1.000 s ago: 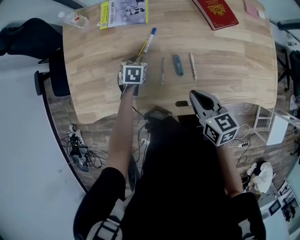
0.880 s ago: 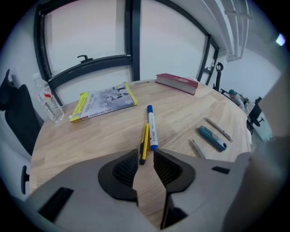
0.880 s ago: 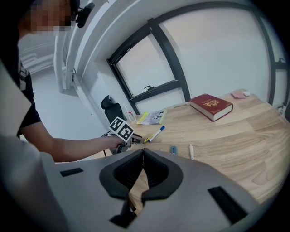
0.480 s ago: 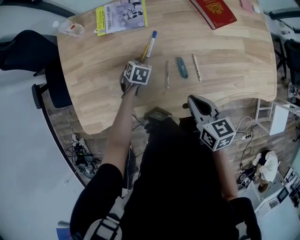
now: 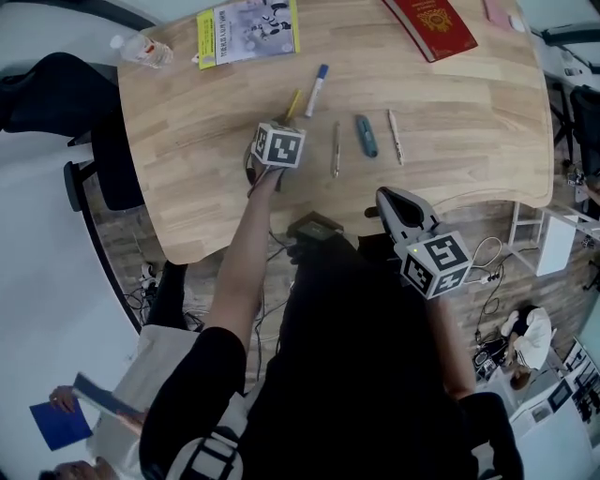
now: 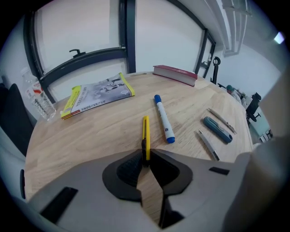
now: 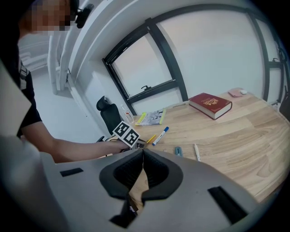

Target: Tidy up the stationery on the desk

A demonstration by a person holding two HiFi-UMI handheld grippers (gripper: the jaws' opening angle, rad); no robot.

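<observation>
My left gripper is shut on the near end of a yellow utility knife, which lies flat on the wooden desk. In the head view the left gripper sits at the desk's middle left, the knife sticking out beyond it. A blue-capped marker lies just right of the knife. Further right lie a grey pen, a teal cutter and a white pen. My right gripper hangs shut and empty off the desk's near edge.
A red book lies at the far right and a yellow-spined magazine at the far left, with a water bottle at the corner. A black chair stands left of the desk. A person holding a blue folder is at lower left.
The yellow knife, which lay against the marker, now sits a little apart from it in my left gripper. A person has come into view at lower left. The right gripper has barely moved.
</observation>
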